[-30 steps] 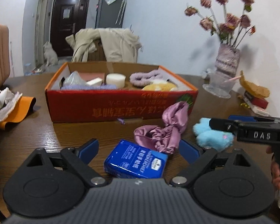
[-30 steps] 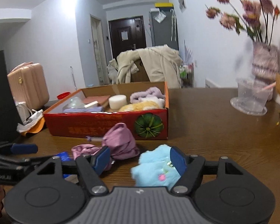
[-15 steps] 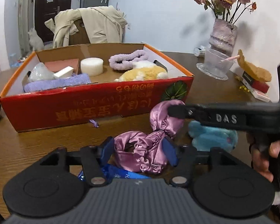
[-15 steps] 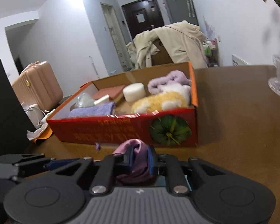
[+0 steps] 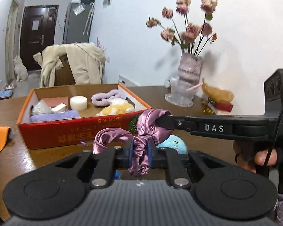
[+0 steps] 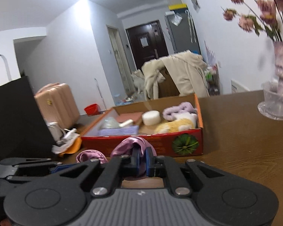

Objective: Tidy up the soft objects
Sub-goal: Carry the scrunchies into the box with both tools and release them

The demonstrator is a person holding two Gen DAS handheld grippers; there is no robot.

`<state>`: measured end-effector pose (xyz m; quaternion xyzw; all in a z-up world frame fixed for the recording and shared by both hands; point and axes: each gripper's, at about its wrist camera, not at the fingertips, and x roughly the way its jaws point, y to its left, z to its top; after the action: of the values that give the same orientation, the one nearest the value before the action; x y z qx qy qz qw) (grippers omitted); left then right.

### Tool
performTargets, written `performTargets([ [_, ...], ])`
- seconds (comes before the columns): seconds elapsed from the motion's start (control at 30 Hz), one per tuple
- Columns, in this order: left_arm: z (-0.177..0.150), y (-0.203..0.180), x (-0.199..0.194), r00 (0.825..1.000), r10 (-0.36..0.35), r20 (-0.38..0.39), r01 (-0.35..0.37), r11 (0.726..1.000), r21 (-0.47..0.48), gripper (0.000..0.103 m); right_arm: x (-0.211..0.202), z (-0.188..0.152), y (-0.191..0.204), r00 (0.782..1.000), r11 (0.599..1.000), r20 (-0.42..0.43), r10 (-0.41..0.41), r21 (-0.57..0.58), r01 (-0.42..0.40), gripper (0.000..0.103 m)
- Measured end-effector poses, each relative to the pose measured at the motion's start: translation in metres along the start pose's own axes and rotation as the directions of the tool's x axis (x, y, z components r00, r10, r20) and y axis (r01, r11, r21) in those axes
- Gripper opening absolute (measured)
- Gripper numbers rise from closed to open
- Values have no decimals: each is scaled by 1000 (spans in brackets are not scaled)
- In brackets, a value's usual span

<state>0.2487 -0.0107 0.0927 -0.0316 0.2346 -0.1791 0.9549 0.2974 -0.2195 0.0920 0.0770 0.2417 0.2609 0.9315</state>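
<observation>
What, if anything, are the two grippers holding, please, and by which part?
Both hold the purple satin scrunchie: the left gripper, jaws closing, pinches its lower gathered part, and the right gripper its upper loop.

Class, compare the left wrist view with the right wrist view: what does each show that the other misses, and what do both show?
Left only: a blue plush, a hand on the right tongs.
Right only: a pink suitcase, a red basin.
Both: the box, the vase, and the purple satin cloth. The right tongs are shut on it; the left tongs are closing on it.
</observation>
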Motion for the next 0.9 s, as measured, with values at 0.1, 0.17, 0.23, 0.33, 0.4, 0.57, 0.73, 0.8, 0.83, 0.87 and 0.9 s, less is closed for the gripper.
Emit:
performTargets([
  [0.1, -8, -2, -26, 1000, 16, 26, -15, 999, -28, 15, -23, -8, 22, 1000, 1000, 26, 3, -20, -3, 6],
  [0.17, -14, -4, -41, 999, 22, 39, -20, 999, -40, 15, -37, -16, 34, 999, 999, 43, 5, -33, -4, 6],
  [0.23, -19, -5, -53, 999, 23, 48, -20, 998, -52, 15, -46, -24, 44, 999, 999, 44, 6, -40, -4, 6],
  [0.33, -26, -2, -64, 998, 21, 54, -17, 997, -80, 15, -54, -35, 52, 999, 999, 28, 15, -42, -14, 6],
  [0.4, -30, 1, -69, 998, 17, 54, -12, 996, -90, 15, -58, -40, 56, 1000, 999, 18, 16, -43, -15, 6],
  [0.57, -31, 4, -71, 998, 2, 70, 5, 995, -95, 15, -62, -40, 61, 1000, 998, 21, 0, -55, 1, 6],
  [0.73, -1, 17, -49, 996, -30, 88, 37, 996, -86, 15, -48, -19, 53, 999, 996, 47, -11, -87, 15, 6],
  [0.8, 24, 30, -30, 994, -40, 99, 48, 996, -79, 15, -31, 3, 46, 998, 994, 69, -7, -109, 14, 6],
  [0.83, 37, 38, -18, 994, -40, 102, 48, 996, -80, 15, -21, 15, 42, 997, 993, 75, -6, -115, 15, 6],
  [0.87, 49, 45, -6, 994, -35, 104, 43, 996, -80, 15, -7, 28, 38, 997, 992, 77, -3, -125, 13, 6],
  [0.9, 63, 55, 10, 994, -30, 100, 38, 996, -77, 15, 9, 42, 33, 997, 992, 79, 0, -127, 10, 6],
])
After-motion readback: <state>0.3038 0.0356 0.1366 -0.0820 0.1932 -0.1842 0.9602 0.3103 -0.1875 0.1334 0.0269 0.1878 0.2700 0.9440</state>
